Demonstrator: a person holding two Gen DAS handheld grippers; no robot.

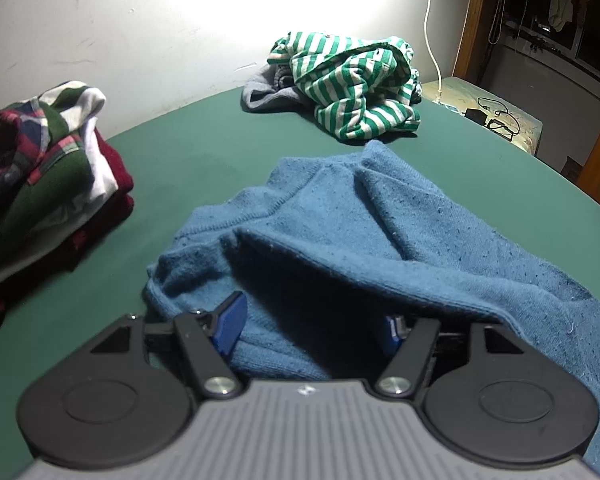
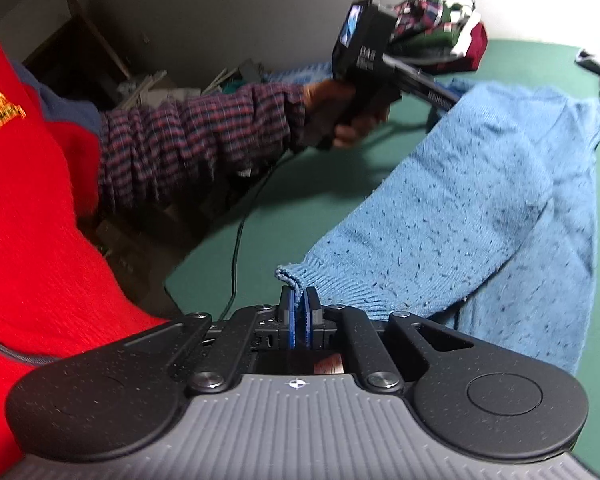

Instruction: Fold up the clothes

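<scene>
Jaws of right gripper (image 2: 299,304) pinched on ribbed hem corner of blue sweater (image 1: 380,232); jaws of left gripper (image 1: 312,322) spread wide, knit bunched between, no grip visible. Sweater rumpled mid-desk, part lifted, not yet squared. Folded stack (image 1: 48,184) at left edge, judged finished. Striped green-white garment (image 1: 356,88) heaped unfolded at far side, grey piece beneath. So: partway, at least two garments left. Green desk (image 1: 204,152); white wall behind; cluttered room, wooden doorframe at right.
</scene>
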